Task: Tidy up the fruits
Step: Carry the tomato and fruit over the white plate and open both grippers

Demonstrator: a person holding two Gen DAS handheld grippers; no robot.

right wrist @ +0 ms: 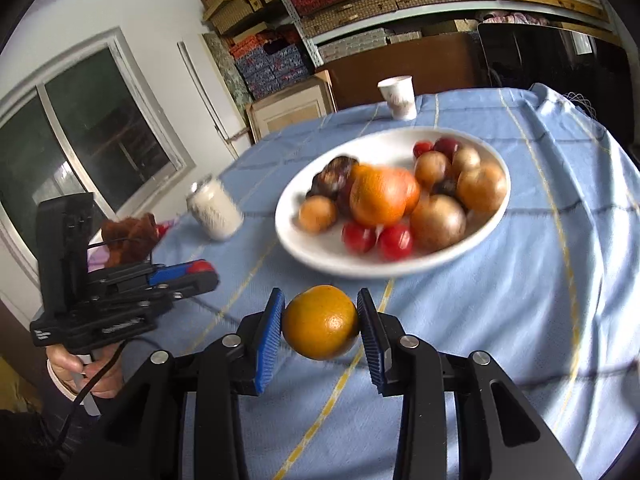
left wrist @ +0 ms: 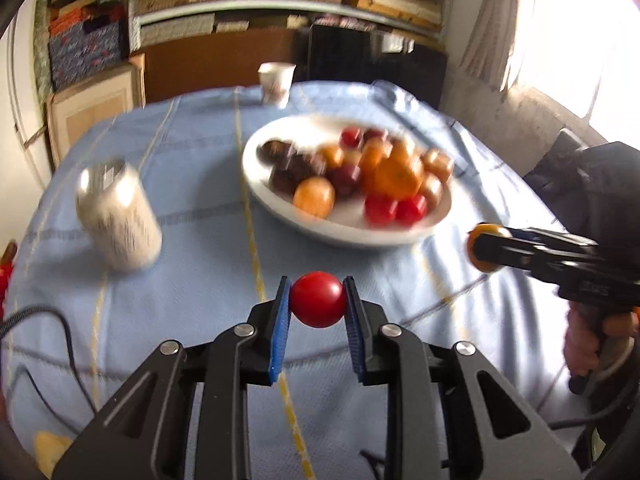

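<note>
Tongs angle down over the table: left tongs pinch a red fruit, right tongs an orange.

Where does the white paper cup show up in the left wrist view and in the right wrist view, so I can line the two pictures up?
Left wrist view: white paper cup stands at the table's far edge, top centre, beyond the plate.
Right wrist view: cup at the far edge, upper centre-right, beyond the same plate.
Shared landmark: the white plate of fruit, nearer than the cup in both.
</note>
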